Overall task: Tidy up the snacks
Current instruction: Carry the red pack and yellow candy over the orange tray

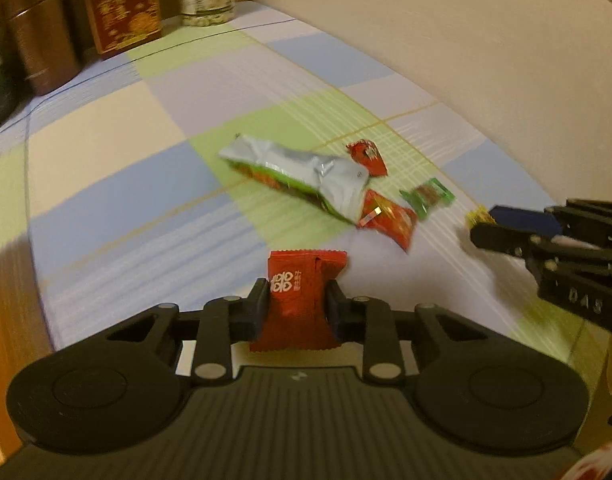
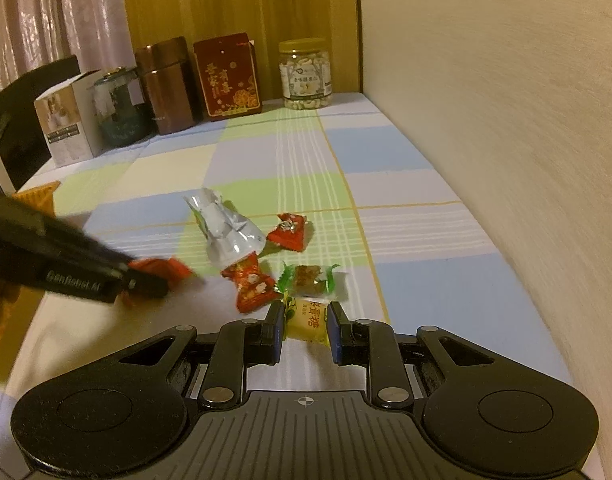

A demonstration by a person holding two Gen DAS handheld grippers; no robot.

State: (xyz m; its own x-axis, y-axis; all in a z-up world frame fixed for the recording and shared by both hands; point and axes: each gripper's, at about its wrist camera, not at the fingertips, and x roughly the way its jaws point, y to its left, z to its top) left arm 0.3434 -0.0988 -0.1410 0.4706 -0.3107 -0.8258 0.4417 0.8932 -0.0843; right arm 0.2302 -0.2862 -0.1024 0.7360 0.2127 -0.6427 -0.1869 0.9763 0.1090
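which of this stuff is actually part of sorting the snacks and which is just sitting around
Part of the job:
- red candy in the left tool
- yellow candy in the right tool
- silver snack bag
- green-wrapped sweet
- two red packets

Just lying about:
- brown canister
- red tin
- nut jar
- white box
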